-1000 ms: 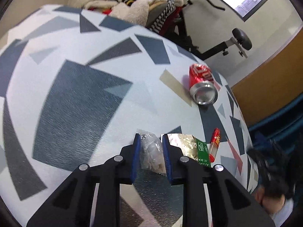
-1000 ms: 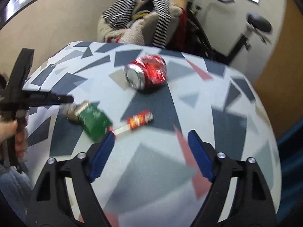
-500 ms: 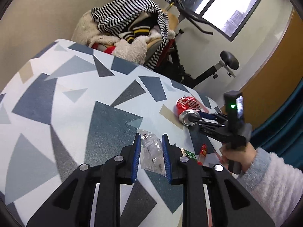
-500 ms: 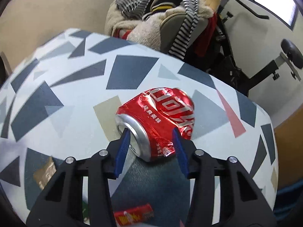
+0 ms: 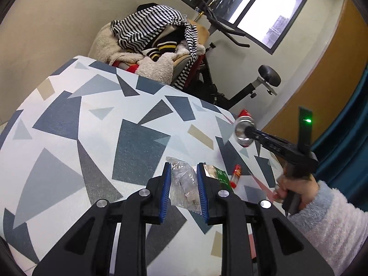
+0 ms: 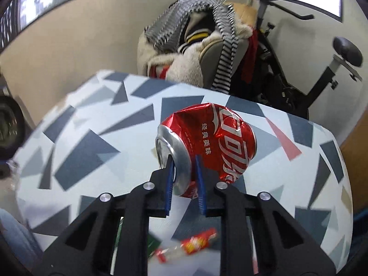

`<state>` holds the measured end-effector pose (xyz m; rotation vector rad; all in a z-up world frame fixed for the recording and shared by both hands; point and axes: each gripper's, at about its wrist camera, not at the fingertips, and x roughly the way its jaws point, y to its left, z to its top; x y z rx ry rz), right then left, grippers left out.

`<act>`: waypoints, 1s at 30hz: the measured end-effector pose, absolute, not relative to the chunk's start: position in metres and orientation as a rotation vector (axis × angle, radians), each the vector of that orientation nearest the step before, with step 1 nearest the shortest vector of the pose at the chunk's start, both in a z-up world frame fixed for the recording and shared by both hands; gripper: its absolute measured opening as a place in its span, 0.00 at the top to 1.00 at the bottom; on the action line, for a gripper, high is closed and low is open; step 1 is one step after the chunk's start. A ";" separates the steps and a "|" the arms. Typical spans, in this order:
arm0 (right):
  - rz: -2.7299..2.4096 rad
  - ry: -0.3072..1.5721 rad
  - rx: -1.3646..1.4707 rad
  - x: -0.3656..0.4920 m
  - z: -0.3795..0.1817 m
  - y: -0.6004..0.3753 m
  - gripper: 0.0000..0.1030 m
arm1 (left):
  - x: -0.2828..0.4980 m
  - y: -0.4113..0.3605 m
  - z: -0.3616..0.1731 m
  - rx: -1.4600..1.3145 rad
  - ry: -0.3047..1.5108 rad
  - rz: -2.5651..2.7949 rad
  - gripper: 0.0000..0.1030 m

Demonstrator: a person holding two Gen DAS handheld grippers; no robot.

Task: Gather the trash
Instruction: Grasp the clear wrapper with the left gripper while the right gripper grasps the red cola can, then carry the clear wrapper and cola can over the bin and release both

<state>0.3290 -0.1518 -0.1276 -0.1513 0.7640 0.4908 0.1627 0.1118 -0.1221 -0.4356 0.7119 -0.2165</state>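
Patterned table [image 5: 96, 124] | left gripper [image 5: 183, 181] clamped clear wrapper [image 5: 184, 184] | right gripper [image 6: 184, 174] pinched dented red can [image 6: 211, 142]

The bench [image 5: 96, 124] wore a pale cover scattered with grey, dark blue, tan and pink angular patches. Near its right side a green-and-silver wrapper [image 5: 217, 174] lay flat, and just beside it, further right, lay a small red-and-yellow packet [image 5: 236, 176] with a clear end. From the right wrist view the same red packet [image 6: 197, 241] showed blurred at the near edge, with a bit of the green wrapper [image 6: 153, 243] to its left.
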 end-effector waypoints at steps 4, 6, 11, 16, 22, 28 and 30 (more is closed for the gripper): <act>0.493 0.733 -0.095 0.288 -0.101 -0.168 0.80 | 0.142 0.103 -0.115 -0.423 0.705 -0.238 0.79; 0.491 0.728 -0.087 0.281 -0.097 -0.170 0.80 | 0.130 0.099 -0.112 -0.421 0.706 -0.250 0.79; 0.467 0.721 -0.071 0.219 -0.084 -0.188 0.79 | 0.098 0.089 -0.106 -0.391 0.710 -0.267 0.78; 0.470 0.725 -0.048 0.175 -0.080 -0.193 0.80 | 0.063 0.083 -0.100 -0.380 0.701 -0.274 0.79; 0.502 0.711 -0.084 0.120 -0.078 -0.196 0.80 | 0.025 0.076 -0.099 -0.377 0.700 -0.290 0.79; 0.541 0.722 -0.104 0.070 -0.082 -0.198 0.80 | -0.005 0.068 -0.094 -0.338 0.690 -0.303 0.78; 0.554 0.745 -0.098 0.053 -0.088 -0.198 0.80 | -0.013 0.066 -0.093 -0.335 0.684 -0.305 0.78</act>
